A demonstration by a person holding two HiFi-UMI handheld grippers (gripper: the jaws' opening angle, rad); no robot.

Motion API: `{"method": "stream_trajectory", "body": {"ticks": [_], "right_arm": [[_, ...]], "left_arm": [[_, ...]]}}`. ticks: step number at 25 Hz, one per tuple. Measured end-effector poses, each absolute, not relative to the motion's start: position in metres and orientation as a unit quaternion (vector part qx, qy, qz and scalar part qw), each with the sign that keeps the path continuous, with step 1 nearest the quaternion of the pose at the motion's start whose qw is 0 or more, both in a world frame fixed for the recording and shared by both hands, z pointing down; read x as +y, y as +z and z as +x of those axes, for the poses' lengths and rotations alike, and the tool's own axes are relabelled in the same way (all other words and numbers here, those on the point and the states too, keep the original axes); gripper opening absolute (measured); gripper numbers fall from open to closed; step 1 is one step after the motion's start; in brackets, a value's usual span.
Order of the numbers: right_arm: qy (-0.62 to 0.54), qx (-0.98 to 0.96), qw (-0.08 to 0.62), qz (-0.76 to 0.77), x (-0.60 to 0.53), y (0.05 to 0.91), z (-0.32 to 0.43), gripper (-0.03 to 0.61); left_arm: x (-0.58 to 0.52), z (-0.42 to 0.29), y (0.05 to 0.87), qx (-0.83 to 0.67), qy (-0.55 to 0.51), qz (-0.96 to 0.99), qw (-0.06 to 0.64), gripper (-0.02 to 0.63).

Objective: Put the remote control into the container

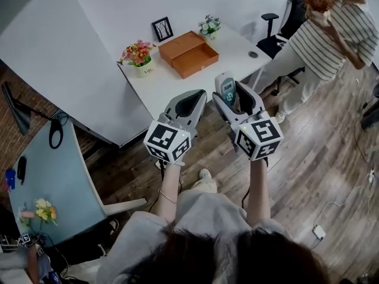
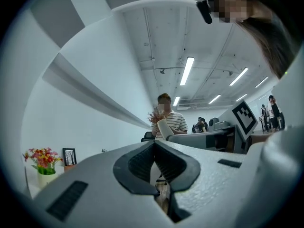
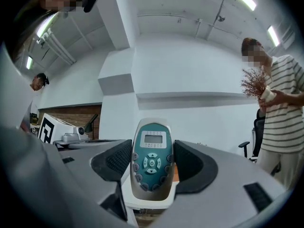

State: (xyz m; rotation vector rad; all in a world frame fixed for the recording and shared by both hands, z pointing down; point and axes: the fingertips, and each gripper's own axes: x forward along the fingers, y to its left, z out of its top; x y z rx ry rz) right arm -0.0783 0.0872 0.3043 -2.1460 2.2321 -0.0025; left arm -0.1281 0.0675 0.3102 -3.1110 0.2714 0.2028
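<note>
A grey-white remote control (image 1: 225, 87) with a teal button face (image 3: 151, 158) stands upright between the pads of my right gripper (image 1: 233, 94) (image 3: 152, 163), which is shut on it. Both grippers are held up in the air in front of the white table (image 1: 169, 84). On that table lies the container, an open brown wooden box (image 1: 188, 54) with its lid folded back, beyond the grippers. My left gripper (image 1: 189, 102) (image 2: 155, 144) hangs beside the right one, shut, with nothing held between its pads.
A flower pot (image 1: 138, 55) stands left of the box, and another pot (image 1: 209, 27) and a picture frame (image 1: 162, 28) stand behind it. A person in a striped shirt (image 1: 323, 37) holding dried flowers stands by an office chair (image 1: 278, 31) at the right. A blue-grey table (image 1: 53, 176) is at the left.
</note>
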Motion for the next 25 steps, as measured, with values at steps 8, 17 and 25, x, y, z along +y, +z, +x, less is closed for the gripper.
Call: {"method": "stream_trajectory", "body": {"ticks": [8,17,25], "right_arm": [[-0.013,0.737,0.021,-0.675,0.041,0.306,-0.036,0.276],[-0.009,0.739,0.022,-0.673,0.007,0.307,0.014,0.276],[-0.018,0.754,0.024,-0.657,-0.029,0.312,0.028,0.276]], "left_arm": [[0.023,-0.091,0.312,0.110,0.056,-0.992,-0.002,0.003],[-0.008,-0.039,0.315,0.102,0.050,-0.994,0.003,0.003],[-0.032,-0.025,0.319,0.115,0.039,-0.993,0.004,0.003]]}}
